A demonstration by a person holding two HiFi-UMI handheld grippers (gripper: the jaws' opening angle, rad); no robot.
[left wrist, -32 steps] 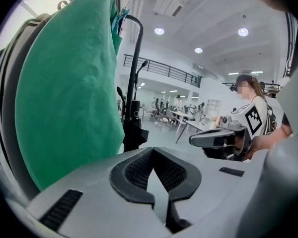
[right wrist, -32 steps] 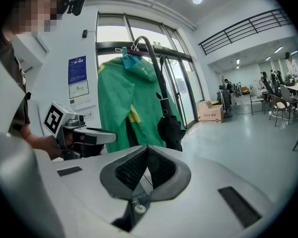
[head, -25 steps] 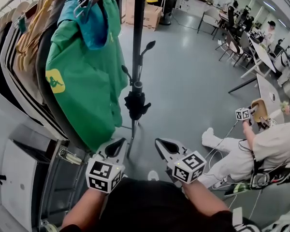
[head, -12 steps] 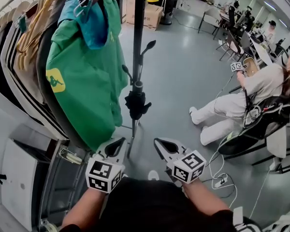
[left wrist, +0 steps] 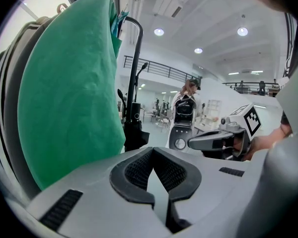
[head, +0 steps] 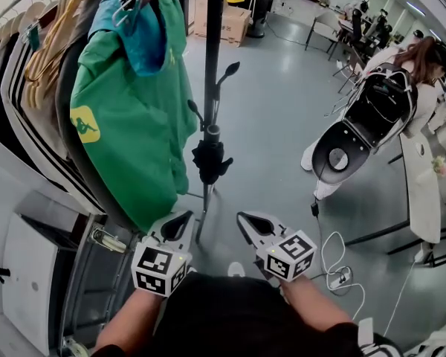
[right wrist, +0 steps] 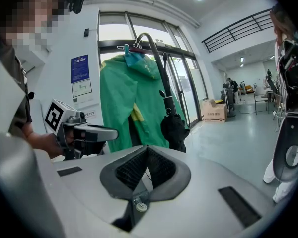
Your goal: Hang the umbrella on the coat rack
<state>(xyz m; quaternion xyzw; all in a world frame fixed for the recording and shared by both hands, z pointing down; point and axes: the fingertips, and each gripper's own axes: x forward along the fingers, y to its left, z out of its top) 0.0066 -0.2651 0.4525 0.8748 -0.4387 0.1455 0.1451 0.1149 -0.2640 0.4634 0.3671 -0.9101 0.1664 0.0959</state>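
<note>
The small black folded umbrella [head: 210, 161] hangs on the dark metal coat rack pole [head: 214, 50] ahead of us. Our left hand-held gripper [head: 183, 220] and right hand-held gripper [head: 245, 220] are both clenched on nothing. We judge the umbrella light and floppy, best taken by its stiff handle or strap. The green shirt [head: 134, 110] crowds its left; the grey floor [head: 282, 140] lies open rightward.

The umbrella [head: 209, 161] is hanging against the pole of the coat rack [head: 212, 58], partway down it. A shirt [head: 126, 117] and a row of clothes [head: 30, 88] are hanging just left of the pole. Cardboard boxes [head: 221, 19] are sitting on the floor behind the rack. A person [head: 420, 54] is sitting in a chair [head: 364, 117] well off to its right. The left gripper [head: 187, 219] and right gripper [head: 243, 219] are hovering side by side before the rack's foot.
</note>
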